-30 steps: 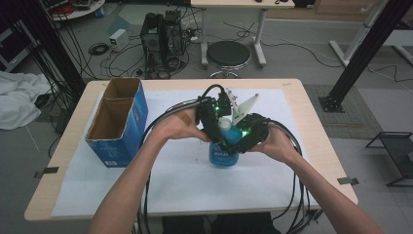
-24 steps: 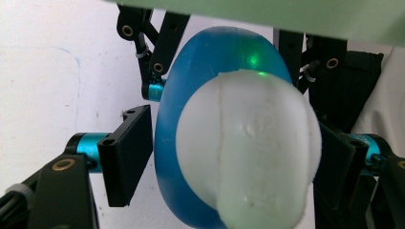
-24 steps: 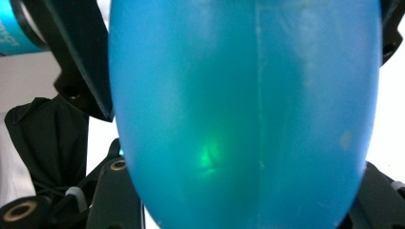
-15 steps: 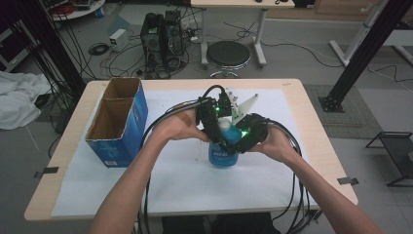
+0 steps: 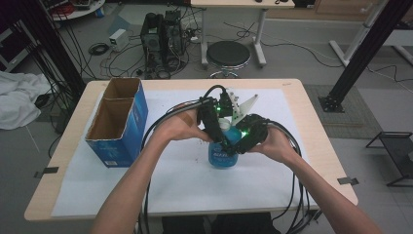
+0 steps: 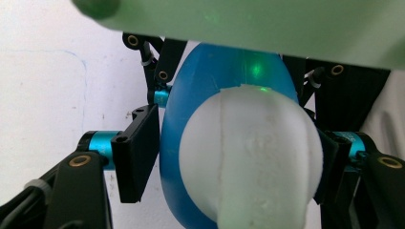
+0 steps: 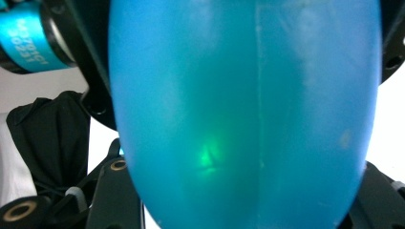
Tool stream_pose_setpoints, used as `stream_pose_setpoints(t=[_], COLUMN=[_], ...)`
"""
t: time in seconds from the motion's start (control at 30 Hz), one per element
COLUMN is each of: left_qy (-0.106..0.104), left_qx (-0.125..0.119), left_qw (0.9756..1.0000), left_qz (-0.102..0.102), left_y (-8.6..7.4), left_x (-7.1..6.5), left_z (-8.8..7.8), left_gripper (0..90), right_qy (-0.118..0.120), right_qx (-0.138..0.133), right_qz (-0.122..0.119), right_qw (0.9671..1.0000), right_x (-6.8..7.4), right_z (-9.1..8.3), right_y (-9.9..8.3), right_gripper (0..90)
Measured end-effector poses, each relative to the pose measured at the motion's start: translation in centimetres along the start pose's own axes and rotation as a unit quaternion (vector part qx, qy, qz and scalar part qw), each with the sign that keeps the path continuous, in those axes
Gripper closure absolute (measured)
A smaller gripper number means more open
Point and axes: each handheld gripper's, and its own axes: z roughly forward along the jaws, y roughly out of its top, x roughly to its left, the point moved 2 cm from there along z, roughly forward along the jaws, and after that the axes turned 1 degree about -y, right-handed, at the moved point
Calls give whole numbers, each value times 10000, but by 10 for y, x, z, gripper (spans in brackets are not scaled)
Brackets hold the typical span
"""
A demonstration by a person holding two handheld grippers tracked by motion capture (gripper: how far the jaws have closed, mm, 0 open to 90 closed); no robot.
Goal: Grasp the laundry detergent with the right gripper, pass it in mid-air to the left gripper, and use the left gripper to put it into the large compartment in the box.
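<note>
With my left gripper [image 5: 219, 127] clenched on the white cap [image 6: 248, 157] and my right gripper [image 5: 238, 141] seemingly gripping the blue bottle [image 5: 223, 153], uneven twisting could topple it.

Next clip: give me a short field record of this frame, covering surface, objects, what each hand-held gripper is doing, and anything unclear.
surface: wooden table with a white sheet over it
main object: blue bottle with a white cap, upright near the table's middle
other object: open blue cardboard box, two compartments, at the table's left
left hand-held gripper: at the bottle's top, jaws either side of the cap
right hand-held gripper: against the bottle's body
unclear: whether either gripper presses firmly; box contents not visible
</note>
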Motion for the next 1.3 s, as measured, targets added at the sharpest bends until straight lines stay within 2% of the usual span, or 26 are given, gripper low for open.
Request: stream_pose_setpoints(t=[0.1, 0.13, 0.17, 0.27, 0.4, 0.7, 0.83, 0.87, 0.97, 1.0, 1.03, 1.07, 1.3], left_qy=[6, -9, -4, 2, 25, 14, 6, -9, -34, -28, -35, -31, -2], left_qx=[-7, -7, -6, -19, -27, 1, 28, 62, 57, 66, 79, 73, 64], left_qw=[10000, 10000, 10000, 10000, 9999, 10000, 10000, 10000, 10000, 10000, 9999, 10000, 10000], left_qz=[20, 48, 77, 70, 143, 44, 53, 56, 45, 51, 57, 45, 57], left_y=[0, 0, 1, 1, 0, -1, -1, -2, -2, -2, -2, -2, -2], left_x=[-1, -1, -2, -3, -3, -4, -4, -4, -4, -4, -4, -4, -5], left_z=[0, 0, -1, 0, -1, 0, 0, 1, 2, 2, 2, 2, 2], left_gripper=[327, 340, 360, 368, 374, 376, 378, 378, 378, 378, 378, 378, 378], right_qy=[-12, -66, -15, 34, 28, 157, 139, 176, 184, 157, 104, 181, 185], right_qx=[-10, -4, -25, 12, -47, -22, -83, -16, -10, 11, 12, -45, -106], right_qz=[-17, -138, -45, 34, -26, 46, -110, 87, 68, 7, -153, 77, -47], right_qw=[10000, 9999, 10000, 10000, 10000, 9999, 9998, 9998, 9998, 9999, 9998, 9998, 9998], right_x=[-1, -3, -1, 1, -1, 1, -2, 2, 1, 0, -3, 1, -1], right_z=[0, 0, 0, 0, 0, 2, 4, 4, 5, 5, 6, 7, 7], right_y=[0, -1, 0, -1, -1, -2, -2, -2, -2, -2, -3, -2, -3], right_gripper=[450, 450, 450, 450, 449, 440, 438, 436, 434, 433, 431, 430, 422])
